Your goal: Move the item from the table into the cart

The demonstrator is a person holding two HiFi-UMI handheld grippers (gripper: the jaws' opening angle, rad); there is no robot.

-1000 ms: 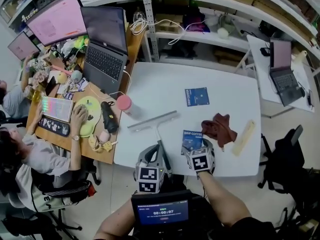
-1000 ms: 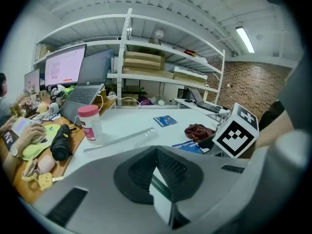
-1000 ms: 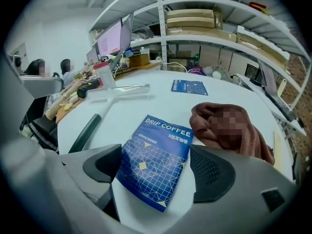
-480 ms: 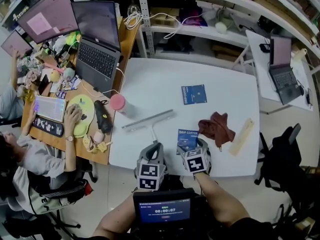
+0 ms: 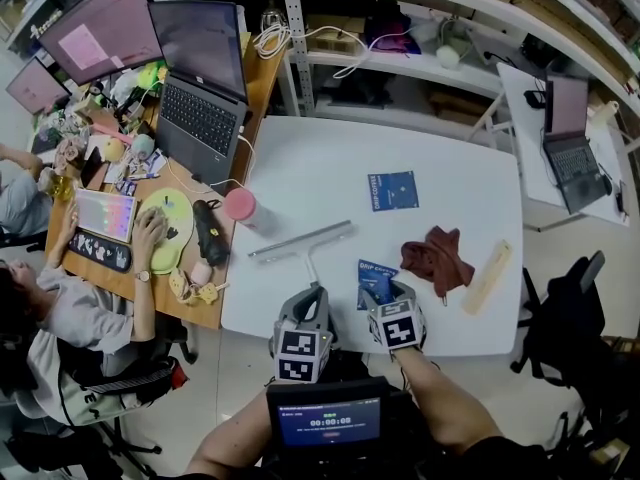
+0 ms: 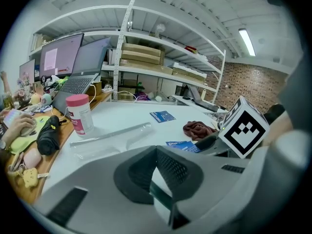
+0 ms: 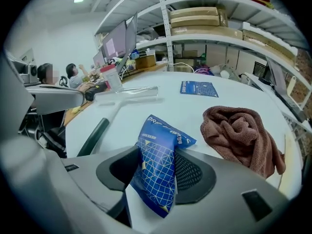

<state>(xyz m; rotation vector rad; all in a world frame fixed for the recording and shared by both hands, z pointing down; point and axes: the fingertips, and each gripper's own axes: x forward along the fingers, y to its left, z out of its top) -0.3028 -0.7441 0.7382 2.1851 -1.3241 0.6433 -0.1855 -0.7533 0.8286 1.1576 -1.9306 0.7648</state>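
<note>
A blue drip-coffee packet (image 5: 377, 277) lies near the front of the white table (image 5: 320, 173). My right gripper (image 5: 387, 293) has just been closing on its near end. In the right gripper view the packet (image 7: 158, 162) stands bent upward, pinched between the pads of the right gripper (image 7: 158, 155). My left gripper (image 5: 312, 300) hangs beside it over the dark handle end of a clear squeegee (image 5: 300, 240). In the left gripper view its tips (image 6: 156, 152) meet with nothing between them. No cart is in view.
A second blue packet (image 5: 392, 190), a brown cloth (image 5: 435, 256) and a beige strip (image 5: 488, 274) lie further right. A pink-lidded bottle (image 5: 242, 208) stands at the table's left edge. A wooden desk with laptops, and a person's hand (image 5: 155, 230) on it, adjoins on the left.
The right jaws have come in on the blue packet, whose near end now buckles up between them. The left gripper has sunk slightly toward the squeegee handle.
</note>
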